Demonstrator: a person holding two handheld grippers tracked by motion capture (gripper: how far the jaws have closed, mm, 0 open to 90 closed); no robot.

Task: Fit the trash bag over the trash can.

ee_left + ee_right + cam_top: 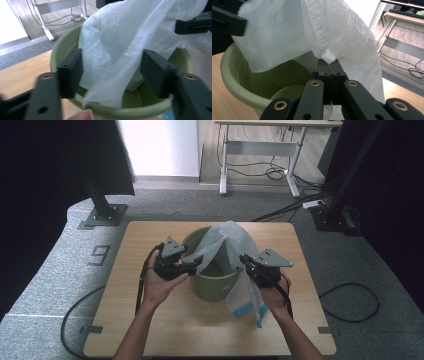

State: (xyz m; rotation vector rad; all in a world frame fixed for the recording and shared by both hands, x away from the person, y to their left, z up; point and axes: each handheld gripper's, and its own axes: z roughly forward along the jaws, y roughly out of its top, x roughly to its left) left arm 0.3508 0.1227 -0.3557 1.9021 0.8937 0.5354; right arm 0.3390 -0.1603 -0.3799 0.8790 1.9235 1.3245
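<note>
Green plastic bin point(212, 282) at mid-worktop point(150, 320), a thin white plastic bag point(227, 242) bunched over its mouth and part-way inside, one blue-edged flap draped down the outer right wall. High view: both forearms entering from below, left hand-held gripper point(192, 265) at the left rim, right hand-held gripper point(246, 261) at the right rim. Left gripper view: jaws apart, released, film hanging loose between; right gripper view: jaws clenched, grasping a pinch of bag.
</note>
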